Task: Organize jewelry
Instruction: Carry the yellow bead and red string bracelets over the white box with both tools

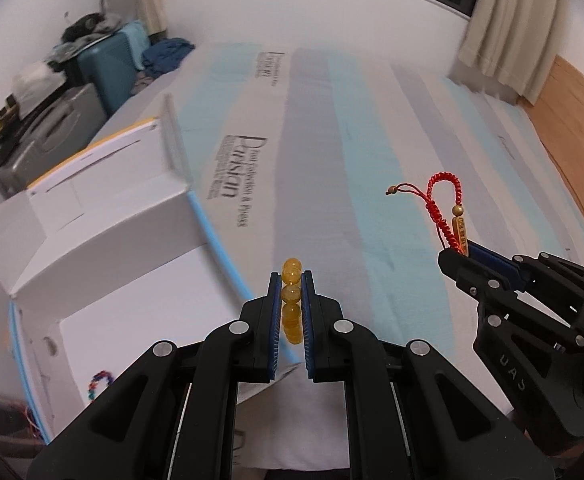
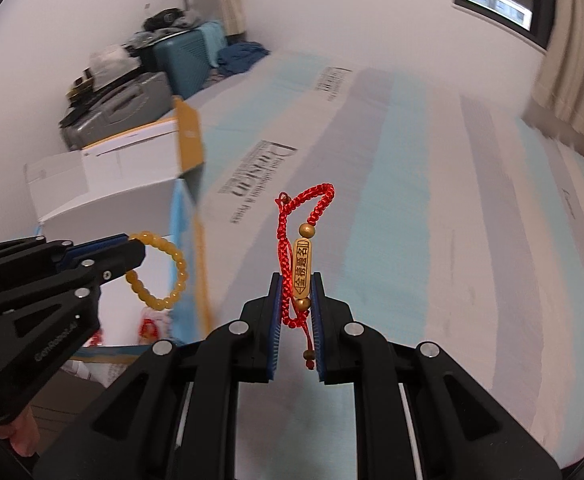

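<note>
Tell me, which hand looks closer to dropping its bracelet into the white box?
Probably the left. The left gripper, shut on the yellow bead bracelet, hangs right beside the open white box. The right gripper, with the red cord bracelet, is farther over the striped bedsheet.

Beaded bracelet (image 2: 160,270) is amber yellow. The braided cord bracelet (image 2: 302,236) is bright red with gold beads. Bedsheet (image 1: 372,160) has pale blue, grey and white stripes.
</note>
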`<state>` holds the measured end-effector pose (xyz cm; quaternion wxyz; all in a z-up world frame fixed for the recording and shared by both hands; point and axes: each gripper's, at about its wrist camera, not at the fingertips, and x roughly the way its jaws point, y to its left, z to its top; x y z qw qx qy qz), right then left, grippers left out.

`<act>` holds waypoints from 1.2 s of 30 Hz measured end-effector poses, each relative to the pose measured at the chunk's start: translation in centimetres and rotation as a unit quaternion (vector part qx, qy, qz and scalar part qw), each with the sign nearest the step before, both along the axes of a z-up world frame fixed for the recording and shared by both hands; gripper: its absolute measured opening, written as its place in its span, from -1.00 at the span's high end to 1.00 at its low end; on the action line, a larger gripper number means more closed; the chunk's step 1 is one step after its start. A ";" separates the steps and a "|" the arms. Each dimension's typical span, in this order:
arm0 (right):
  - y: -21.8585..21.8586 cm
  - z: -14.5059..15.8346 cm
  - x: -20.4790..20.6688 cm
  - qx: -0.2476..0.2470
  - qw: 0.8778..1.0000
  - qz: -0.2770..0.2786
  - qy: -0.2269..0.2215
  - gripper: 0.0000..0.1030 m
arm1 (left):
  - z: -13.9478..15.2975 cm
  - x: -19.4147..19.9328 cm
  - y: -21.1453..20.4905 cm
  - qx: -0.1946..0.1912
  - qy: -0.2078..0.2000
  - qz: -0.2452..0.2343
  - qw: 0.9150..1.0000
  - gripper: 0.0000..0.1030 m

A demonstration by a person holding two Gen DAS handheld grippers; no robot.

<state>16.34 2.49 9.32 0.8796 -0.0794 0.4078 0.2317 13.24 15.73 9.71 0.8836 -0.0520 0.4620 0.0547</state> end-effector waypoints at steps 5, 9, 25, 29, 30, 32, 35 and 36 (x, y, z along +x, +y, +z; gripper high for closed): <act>3.8 0.4 -1.6 0.000 1.000 0.029 -0.003 0.76 | 0.1 -2.3 3.4 0.001 0.002 0.026 1.000 0.83; 7.1 0.3 -2.8 -0.003 0.998 0.055 -0.002 0.76 | 0.0 -4.0 6.4 0.001 0.005 0.048 0.999 0.83; 17.8 -2.4 -6.4 -0.030 0.991 0.128 0.024 0.76 | -3.4 -9.2 16.5 -0.019 0.050 0.125 0.991 0.83; 19.6 -3.9 -6.5 -0.047 0.989 0.135 0.042 0.76 | -4.7 -9.8 18.1 -0.030 0.061 0.134 0.989 0.83; 19.9 -4.3 -6.4 -0.051 0.988 0.136 0.048 0.76 | -5.2 -10.0 18.5 -0.032 0.067 0.136 0.988 0.83; 20.6 -5.3 -6.2 -0.060 0.987 0.138 0.064 0.76 | -6.2 -10.0 19.1 -0.034 0.082 0.139 0.986 0.83; 21.4 -6.6 -5.8 -0.073 0.984 0.138 0.086 0.76 | -7.8 -10.1 19.7 -0.041 0.104 0.141 0.984 0.83; 21.6 -7.0 -5.8 -0.076 0.983 0.138 0.091 0.76 | -8.3 -10.1 19.9 -0.043 0.109 0.142 0.983 0.83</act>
